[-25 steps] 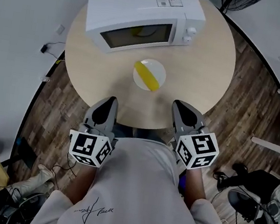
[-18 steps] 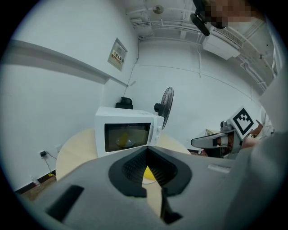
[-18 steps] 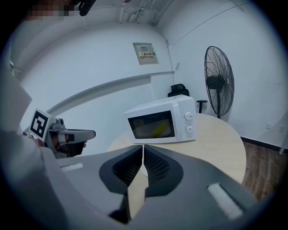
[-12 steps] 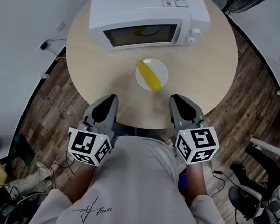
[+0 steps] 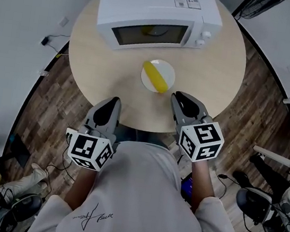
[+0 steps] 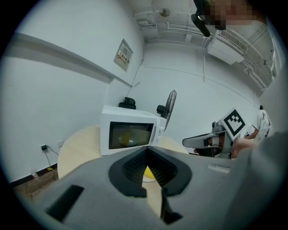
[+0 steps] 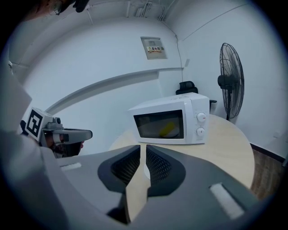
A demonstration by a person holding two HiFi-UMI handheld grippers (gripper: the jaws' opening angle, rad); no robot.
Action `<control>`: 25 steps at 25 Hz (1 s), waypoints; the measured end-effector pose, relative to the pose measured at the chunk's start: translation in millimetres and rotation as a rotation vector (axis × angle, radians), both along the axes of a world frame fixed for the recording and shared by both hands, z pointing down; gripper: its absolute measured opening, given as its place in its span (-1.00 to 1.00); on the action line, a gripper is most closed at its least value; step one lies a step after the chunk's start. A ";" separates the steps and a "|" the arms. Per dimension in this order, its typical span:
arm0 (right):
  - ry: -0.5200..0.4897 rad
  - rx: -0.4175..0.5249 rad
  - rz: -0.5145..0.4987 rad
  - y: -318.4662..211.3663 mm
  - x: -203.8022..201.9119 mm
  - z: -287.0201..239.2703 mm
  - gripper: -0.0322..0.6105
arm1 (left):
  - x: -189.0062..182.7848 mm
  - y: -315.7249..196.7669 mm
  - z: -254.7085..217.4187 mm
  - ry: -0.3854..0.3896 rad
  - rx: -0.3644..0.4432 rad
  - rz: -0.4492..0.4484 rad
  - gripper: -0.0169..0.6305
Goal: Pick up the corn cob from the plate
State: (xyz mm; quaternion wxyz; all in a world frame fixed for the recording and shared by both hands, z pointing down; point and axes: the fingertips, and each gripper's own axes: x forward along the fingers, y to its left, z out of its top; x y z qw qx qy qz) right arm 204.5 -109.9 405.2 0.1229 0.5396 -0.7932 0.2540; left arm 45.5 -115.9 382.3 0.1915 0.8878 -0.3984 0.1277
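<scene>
The corn cob [image 5: 156, 77] lies slantwise on the white plate [image 5: 168, 72], untouched, in front of the microwave [image 5: 154, 15] on the round table [image 5: 216, 69]. The right gripper [image 5: 176, 96] has slid in from the table's near edge over the last second and now sits just beside the plate. Its jaws are opening, a narrow slit so far with nothing between them. That reads as the approach for the pick. The left gripper [image 5: 115, 101] hangs back at the table edge, jaws pressed together and empty.

White T-shirt [image 5: 139, 192] (black script print)
</scene>
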 end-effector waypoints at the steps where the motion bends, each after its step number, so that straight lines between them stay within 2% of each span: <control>1: 0.001 -0.004 -0.005 -1.0 -1.6 1.1 -0.73 | -1.2 0.6 0.3 0.003 -0.003 -0.001 -0.98; 25: 0.069 -0.106 -0.065 -29.5 -20.4 44.7 -0.56 | -26.6 3.8 9.4 -0.007 -0.012 -0.020 -0.98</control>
